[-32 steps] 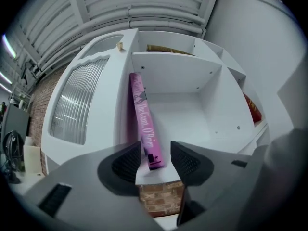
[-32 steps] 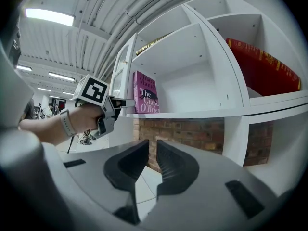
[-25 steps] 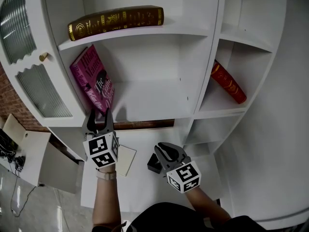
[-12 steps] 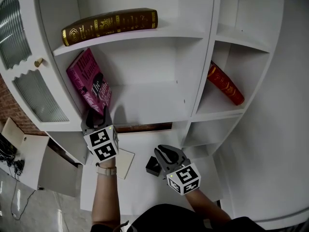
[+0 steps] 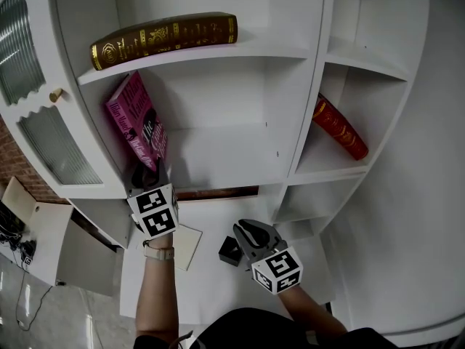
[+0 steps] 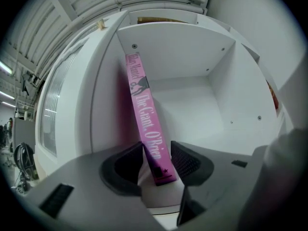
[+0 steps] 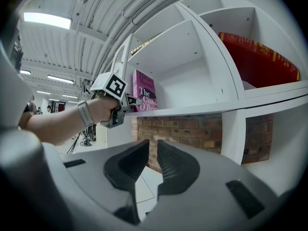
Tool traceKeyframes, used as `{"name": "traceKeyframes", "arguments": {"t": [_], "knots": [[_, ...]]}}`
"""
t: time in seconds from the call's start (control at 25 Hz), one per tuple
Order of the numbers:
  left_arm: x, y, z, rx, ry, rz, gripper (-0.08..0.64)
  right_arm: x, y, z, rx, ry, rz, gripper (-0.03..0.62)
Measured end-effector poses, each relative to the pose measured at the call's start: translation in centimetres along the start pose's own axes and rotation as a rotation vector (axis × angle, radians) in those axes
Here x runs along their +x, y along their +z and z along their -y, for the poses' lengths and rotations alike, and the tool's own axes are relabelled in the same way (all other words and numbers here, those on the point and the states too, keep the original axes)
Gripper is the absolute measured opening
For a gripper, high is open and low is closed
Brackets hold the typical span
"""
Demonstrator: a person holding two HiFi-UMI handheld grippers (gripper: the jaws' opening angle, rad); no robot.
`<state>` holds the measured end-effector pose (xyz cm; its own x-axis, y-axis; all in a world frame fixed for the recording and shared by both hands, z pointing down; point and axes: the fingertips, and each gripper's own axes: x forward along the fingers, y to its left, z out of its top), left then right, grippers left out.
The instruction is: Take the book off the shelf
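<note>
Pink hardback book point(image 5: 138, 126), in the head view, stands in the white shelf compartment point(image 5: 225, 167) directly below the brown gilt-tooled book point(image 5: 166, 35). Its long axis is near upright, top leaning left against the wall, spine outward. The left claw point(image 5: 147, 171) is at its foot.

Left gripper view: the jaws have just been closing and flank the lower spine without clearly pressing. I'd square both pads on the covers and reach deeper, then draw it straight out.

Right gripper view: the right claw point(image 7: 153, 153) is all but closed, with nothing between its jaws.
</note>
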<state>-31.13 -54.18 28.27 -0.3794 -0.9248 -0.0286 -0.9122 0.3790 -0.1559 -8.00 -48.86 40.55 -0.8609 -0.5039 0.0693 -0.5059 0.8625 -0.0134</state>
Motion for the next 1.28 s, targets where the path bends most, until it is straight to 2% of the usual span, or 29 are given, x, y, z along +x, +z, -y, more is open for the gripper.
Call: {"name": "traceKeyframes", "arguments": {"t": [0.48,0.88,1.0,1.12,1.28], "knots": [[1.4,2.7,0.6,0.045,-0.033,0.045,0.191,-0.1,-0.1,0.6,0.009,-0.01,0.005,0.055],[3.8,3.7,-0.1,0.021,-0.047,0.019,0.192,0.0,-0.1,1.3,0.007,-0.012,0.005,0.055],[4.1,3.4,0.1,0.01,-0.069,0.002,0.158,0.0,-0.1,1.4,0.007,-0.011,0.005,0.055],[4.0,3.4,-0.1,-0.006,-0.067,0.01,0.155,0.0,-0.1,1.4,0.008,-0.009,0.005,0.055],[3.5,3.5,-0.1,0.019,-0.056,0.023,0.148,-0.2,-0.2,0.9,0.007,0.003,0.006,0.055]]}}
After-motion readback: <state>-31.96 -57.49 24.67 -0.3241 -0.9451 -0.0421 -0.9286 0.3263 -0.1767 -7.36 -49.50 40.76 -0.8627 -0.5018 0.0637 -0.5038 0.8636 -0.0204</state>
